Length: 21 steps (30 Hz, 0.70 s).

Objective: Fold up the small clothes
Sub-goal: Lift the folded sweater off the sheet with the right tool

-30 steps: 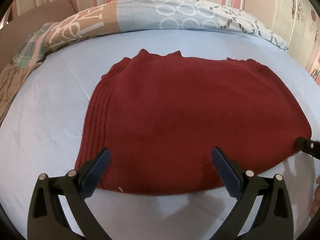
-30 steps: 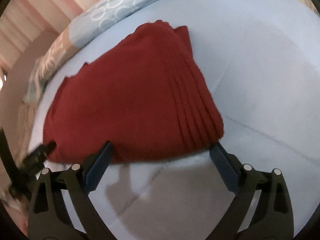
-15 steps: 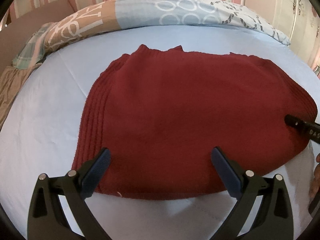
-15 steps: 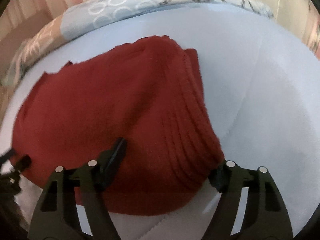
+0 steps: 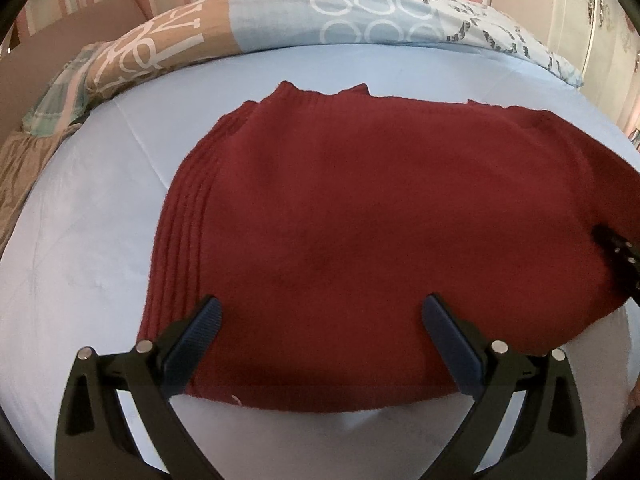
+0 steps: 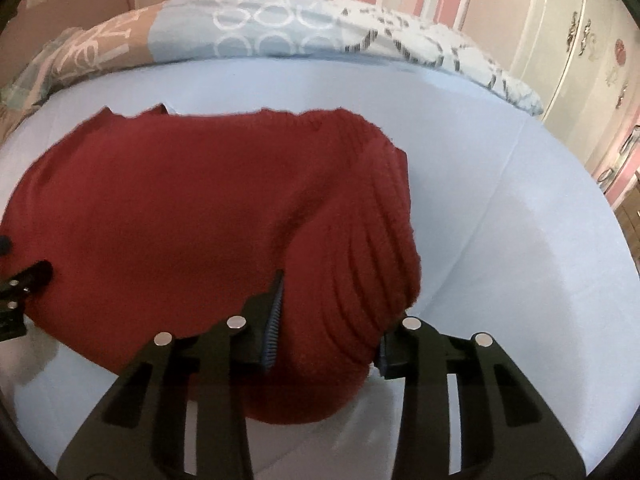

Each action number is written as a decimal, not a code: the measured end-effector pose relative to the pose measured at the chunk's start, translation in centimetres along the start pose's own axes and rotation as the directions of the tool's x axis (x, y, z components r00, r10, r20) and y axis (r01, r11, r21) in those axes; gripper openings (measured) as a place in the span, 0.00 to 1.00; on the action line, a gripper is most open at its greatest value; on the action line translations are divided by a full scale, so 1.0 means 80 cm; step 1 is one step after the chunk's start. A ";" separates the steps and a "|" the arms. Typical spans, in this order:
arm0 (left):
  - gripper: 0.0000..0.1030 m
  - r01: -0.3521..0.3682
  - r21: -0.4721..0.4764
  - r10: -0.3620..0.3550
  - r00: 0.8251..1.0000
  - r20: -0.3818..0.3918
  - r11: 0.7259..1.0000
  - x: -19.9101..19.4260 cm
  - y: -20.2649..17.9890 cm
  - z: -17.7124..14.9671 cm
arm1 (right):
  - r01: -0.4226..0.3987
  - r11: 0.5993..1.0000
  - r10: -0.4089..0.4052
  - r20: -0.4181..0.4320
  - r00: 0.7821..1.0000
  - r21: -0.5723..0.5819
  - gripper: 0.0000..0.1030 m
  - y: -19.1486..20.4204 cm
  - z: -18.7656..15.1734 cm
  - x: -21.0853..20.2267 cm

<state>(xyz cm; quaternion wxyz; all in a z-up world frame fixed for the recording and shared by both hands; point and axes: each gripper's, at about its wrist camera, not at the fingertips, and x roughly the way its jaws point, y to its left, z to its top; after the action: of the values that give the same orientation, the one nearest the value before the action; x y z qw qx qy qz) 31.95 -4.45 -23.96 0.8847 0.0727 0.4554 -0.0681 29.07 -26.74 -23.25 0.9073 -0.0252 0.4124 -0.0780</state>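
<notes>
A dark red knitted garment (image 5: pixel 360 240) lies folded on the light blue bed sheet (image 5: pixel 88 248). My left gripper (image 5: pixel 320 320) is open, its fingers hovering over the garment's near edge, holding nothing. In the right wrist view the garment (image 6: pixel 180 220) has its ribbed right end bunched between my right gripper's (image 6: pixel 328 320) fingers, which are closing around that fold. The right gripper's tip also shows at the right edge of the left wrist view (image 5: pixel 616 248).
A patterned blue and tan duvet (image 5: pixel 320 20) is bunched along the far side of the bed. A brown cloth (image 5: pixel 20 168) lies at the far left. A white wardrobe (image 6: pixel 580 60) stands to the right. Striped wallpaper is behind.
My right gripper moved forward onto the garment's ribbed right end and its fingers narrowed around the fold, lifting it. My left gripper stayed open, nearly still.
</notes>
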 end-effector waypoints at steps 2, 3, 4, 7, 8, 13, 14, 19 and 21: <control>0.98 0.000 -0.001 0.000 1.000 0.000 1.000 0.000 0.002 0.001 | -0.019 1.000 0.018 0.022 1.000 0.019 0.35 -0.001 0.004 -0.011; 0.98 -0.001 0.000 0.001 1.000 0.001 1.000 0.001 0.002 0.001 | -0.033 0.999 0.032 0.036 0.999 0.033 0.34 -0.002 0.005 -0.017; 0.98 -0.001 0.000 0.001 1.000 0.000 1.000 0.001 0.002 0.001 | -0.047 0.998 0.045 0.048 0.998 0.043 0.34 -0.002 0.006 -0.021; 0.98 -0.001 -0.004 0.001 1.000 -0.002 1.000 0.003 0.004 0.002 | -0.065 0.997 0.062 0.082 0.995 0.037 0.34 0.005 0.011 -0.032; 0.98 0.000 -0.005 0.000 1.000 -0.003 1.000 0.003 0.003 0.002 | -0.068 0.997 0.066 0.083 0.994 0.030 0.34 0.008 0.012 -0.034; 0.98 -0.004 -0.008 0.004 1.000 -0.006 1.000 0.002 0.002 0.005 | -0.077 0.996 0.074 0.067 0.995 0.037 0.34 0.008 0.017 -0.029; 0.98 0.005 -0.009 -0.005 1.000 -0.005 1.000 0.001 0.000 0.006 | -0.077 0.996 0.075 0.062 0.995 0.041 0.34 0.006 0.016 -0.027; 0.98 0.010 0.027 -0.010 1.000 -0.008 1.000 0.002 -0.019 0.005 | -0.080 0.996 0.078 0.055 0.995 0.047 0.34 0.004 0.017 -0.023; 0.98 -0.003 0.032 0.003 1.000 -0.012 0.999 0.007 -0.023 0.004 | -0.080 0.996 0.077 0.056 0.995 0.045 0.34 0.005 0.016 -0.023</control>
<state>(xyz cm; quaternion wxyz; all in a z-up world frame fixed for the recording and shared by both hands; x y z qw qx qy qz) 32.17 -6.36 -24.40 0.8807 0.0878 0.4596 -0.0736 28.92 -26.08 -21.07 0.9208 0.0104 0.3865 -0.0512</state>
